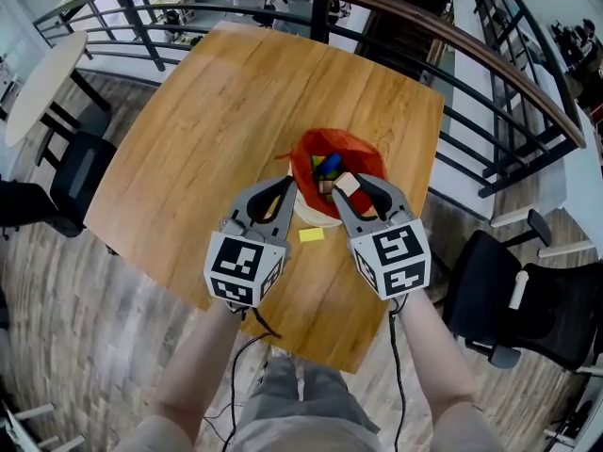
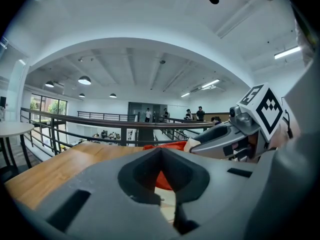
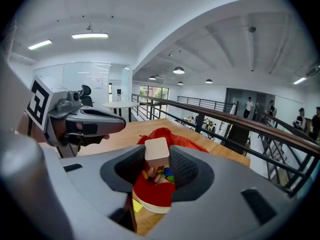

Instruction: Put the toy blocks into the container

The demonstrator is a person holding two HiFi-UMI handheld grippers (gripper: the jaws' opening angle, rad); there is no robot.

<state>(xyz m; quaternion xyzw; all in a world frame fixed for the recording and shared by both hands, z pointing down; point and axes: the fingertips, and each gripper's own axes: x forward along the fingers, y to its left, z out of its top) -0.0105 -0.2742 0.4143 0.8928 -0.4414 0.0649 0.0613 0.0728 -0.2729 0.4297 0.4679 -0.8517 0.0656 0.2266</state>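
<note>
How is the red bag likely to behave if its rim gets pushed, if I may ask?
The bag looks crumpled and soft, so it would probably fold, not resist. Its pale round base looks stiffer and may keep it upright. Blocks inside likely weigh it down.

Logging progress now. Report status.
Right gripper shut on pale block over red container. Left gripper shut, empty. One yellow block lies on table beside it. Nothing blocks the drop.

The square wooden table [image 1: 217,111] carries a red container [image 1: 306,158] with a pale base, set on the half nearer the person. A flat yellow block [image 1: 311,234] lies on the bare wood just beside that base.
</note>
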